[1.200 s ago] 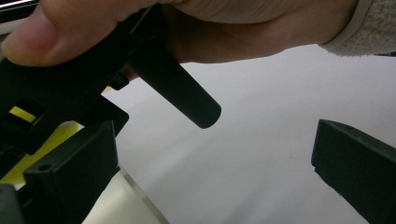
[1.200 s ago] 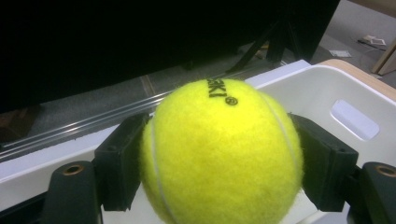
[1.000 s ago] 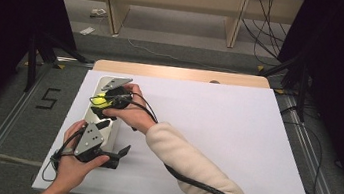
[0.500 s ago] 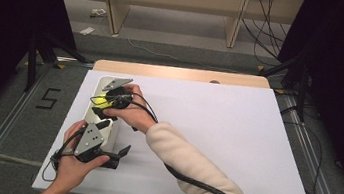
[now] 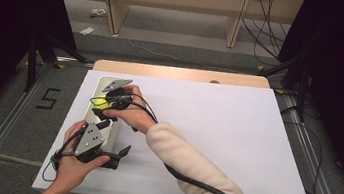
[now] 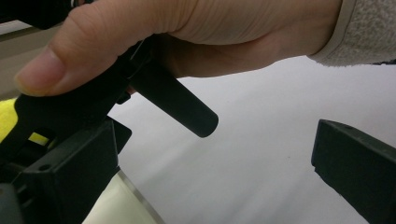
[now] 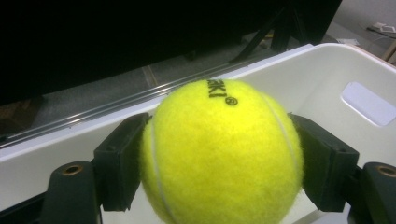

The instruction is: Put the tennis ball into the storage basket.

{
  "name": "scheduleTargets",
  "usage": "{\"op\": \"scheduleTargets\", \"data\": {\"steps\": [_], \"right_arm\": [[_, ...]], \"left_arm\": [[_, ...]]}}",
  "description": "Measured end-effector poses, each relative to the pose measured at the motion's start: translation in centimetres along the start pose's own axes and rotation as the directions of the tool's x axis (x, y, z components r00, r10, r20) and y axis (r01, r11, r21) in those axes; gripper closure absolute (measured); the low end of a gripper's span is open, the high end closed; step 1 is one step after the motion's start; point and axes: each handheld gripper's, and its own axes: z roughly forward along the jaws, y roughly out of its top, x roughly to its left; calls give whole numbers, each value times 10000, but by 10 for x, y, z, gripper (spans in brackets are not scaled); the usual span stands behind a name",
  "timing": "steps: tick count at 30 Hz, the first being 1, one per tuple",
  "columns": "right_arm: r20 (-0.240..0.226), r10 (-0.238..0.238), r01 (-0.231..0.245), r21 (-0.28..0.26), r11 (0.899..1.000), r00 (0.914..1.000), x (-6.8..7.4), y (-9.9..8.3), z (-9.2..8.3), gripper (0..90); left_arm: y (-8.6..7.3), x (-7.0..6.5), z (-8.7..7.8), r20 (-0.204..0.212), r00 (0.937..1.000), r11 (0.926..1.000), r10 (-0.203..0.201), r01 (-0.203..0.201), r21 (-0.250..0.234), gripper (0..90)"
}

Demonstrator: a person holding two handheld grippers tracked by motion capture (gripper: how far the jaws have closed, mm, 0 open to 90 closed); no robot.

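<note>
Right gripper [image 7: 219, 158]: clenched on tennis ball [image 7: 222, 149], pads seated at its widest line on both sides, grip looks square.
Left gripper [image 5: 119, 153]: jaws spread, nothing between them, parked on white sheet [image 5: 235, 135] beside bin.
Ball position: held over white bin [image 7: 355, 74], near its long wall; whether it touches the floor I cannot tell.
Bin: narrow tray at left edge of sheet [image 5: 102, 85], handle slot in end wall.
Step, my read: placing ball in bin.
Doing it well: lower until ball sits low between walls, then open slowly so it doesn't roll or bounce.
Risk: jaw clipping rim on exit; lift straight up.
</note>
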Motion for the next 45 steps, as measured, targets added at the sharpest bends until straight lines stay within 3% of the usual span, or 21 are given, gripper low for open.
{"op": "scheduleTargets", "data": {"steps": [13, 17, 25, 45], "right_arm": [[7, -30, 30, 119, 9999, 10000, 1, -1, 2, 259], [43, -106, 106, 27, 9999, 9999, 3, 1, 0, 221], [258, -354, 359, -209, 9991, 9990, 1, 12, -13, 188], [657, -92, 111, -289, 9995, 9978, -14, 2, -40, 188]], "left_arm": [[0, 0, 0, -7, 10000, 10000, -1, 1, -1, 0], [0, 0, 0, 6, 10000, 10000, -17, 17, 9, 0], [0, 0, 0, 17, 10000, 10000, -19, 19, 8, 0], [0, 0, 1, 10, 10000, 10000, -14, 14, 18, 1]]}}
